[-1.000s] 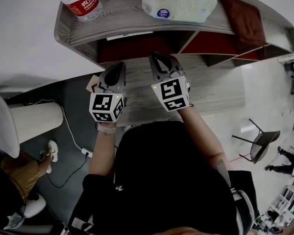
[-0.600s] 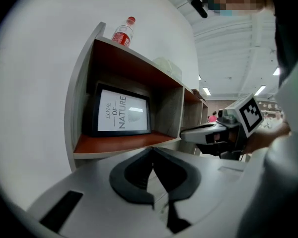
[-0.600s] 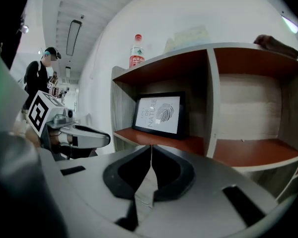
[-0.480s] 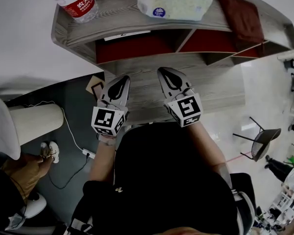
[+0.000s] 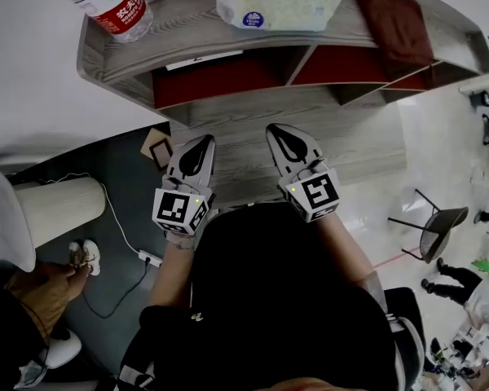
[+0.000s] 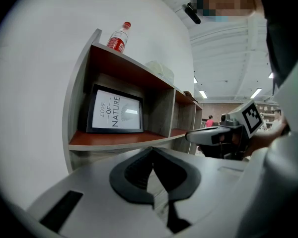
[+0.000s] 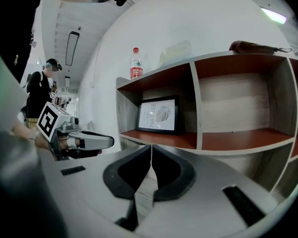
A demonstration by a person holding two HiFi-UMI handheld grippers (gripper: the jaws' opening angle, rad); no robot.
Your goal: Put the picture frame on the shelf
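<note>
Nearest, the grey left gripper [image 6: 151,150] and grey right gripper [image 7: 151,147] were held side by side, a little apart, each with its jaws pressed together on nothing. Ahead stood the grey wood-grain shelf unit with red-brown boards [image 7: 197,108]. The black-rimmed picture frame with a white print [image 6: 115,111] stood upright at the back of its leftmost compartment, clear of both grippers. On the top board were a red-labelled plastic water bottle [image 5: 107,2], a soft tissue pack [image 5: 277,0] and a dark red cloth [image 5: 398,24].
</note>
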